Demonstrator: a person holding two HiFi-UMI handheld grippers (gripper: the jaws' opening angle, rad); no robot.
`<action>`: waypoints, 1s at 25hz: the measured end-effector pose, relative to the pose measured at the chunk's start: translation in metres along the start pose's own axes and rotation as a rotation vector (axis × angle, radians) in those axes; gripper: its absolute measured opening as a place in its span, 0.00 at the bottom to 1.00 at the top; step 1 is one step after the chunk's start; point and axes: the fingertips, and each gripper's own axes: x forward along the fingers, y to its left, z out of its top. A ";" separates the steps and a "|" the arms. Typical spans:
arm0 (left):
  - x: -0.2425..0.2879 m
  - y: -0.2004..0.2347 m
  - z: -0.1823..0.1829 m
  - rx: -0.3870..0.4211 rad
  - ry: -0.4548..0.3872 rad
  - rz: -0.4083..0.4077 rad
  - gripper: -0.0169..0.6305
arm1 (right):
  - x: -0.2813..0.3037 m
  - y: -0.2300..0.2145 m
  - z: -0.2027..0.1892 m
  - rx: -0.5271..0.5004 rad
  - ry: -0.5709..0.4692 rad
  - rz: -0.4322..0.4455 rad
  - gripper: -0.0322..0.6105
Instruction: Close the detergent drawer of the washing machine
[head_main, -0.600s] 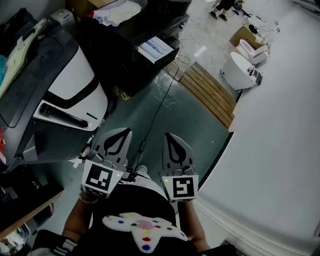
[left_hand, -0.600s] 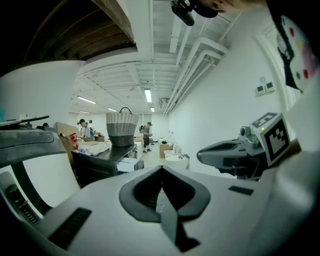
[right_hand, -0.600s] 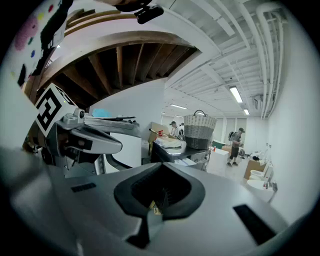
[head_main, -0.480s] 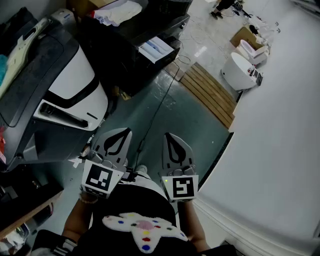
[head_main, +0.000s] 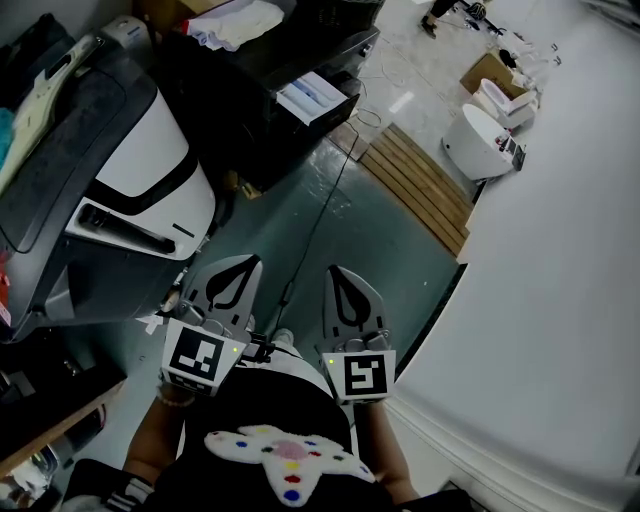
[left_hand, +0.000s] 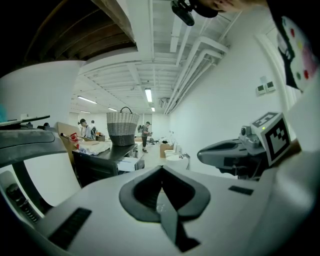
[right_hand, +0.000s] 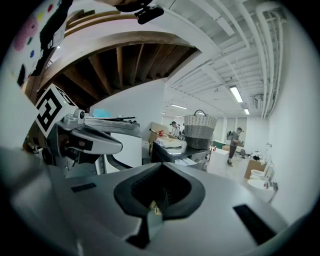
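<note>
At the top of the head view I see a dark counter (head_main: 270, 60) with a heap of white cloth (head_main: 238, 22) on it, and a white tray (head_main: 312, 97) juts from its near side. A thin black cable (head_main: 322, 210) runs across the grey-green floor (head_main: 390, 250). Beside the cable lies a slatted wooden board (head_main: 418, 188). Past that I see a round white tub (head_main: 478, 142) next to a cardboard box (head_main: 485, 68). A white wall (head_main: 560, 260) fills the right side. In the left gripper view a woven basket (left_hand: 122, 128) stands on the counter, with people (left_hand: 145, 135) far behind it under ceiling strip lights (left_hand: 148, 95).
</note>
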 end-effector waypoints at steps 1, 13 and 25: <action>0.001 -0.001 0.001 0.002 -0.007 -0.001 0.04 | 0.000 0.000 0.000 0.000 -0.001 0.002 0.05; 0.003 -0.022 0.008 0.008 -0.017 0.018 0.04 | -0.016 -0.009 -0.002 0.014 -0.010 0.026 0.05; 0.001 -0.060 0.013 0.052 -0.055 0.045 0.04 | -0.048 -0.028 -0.015 0.033 -0.044 0.045 0.05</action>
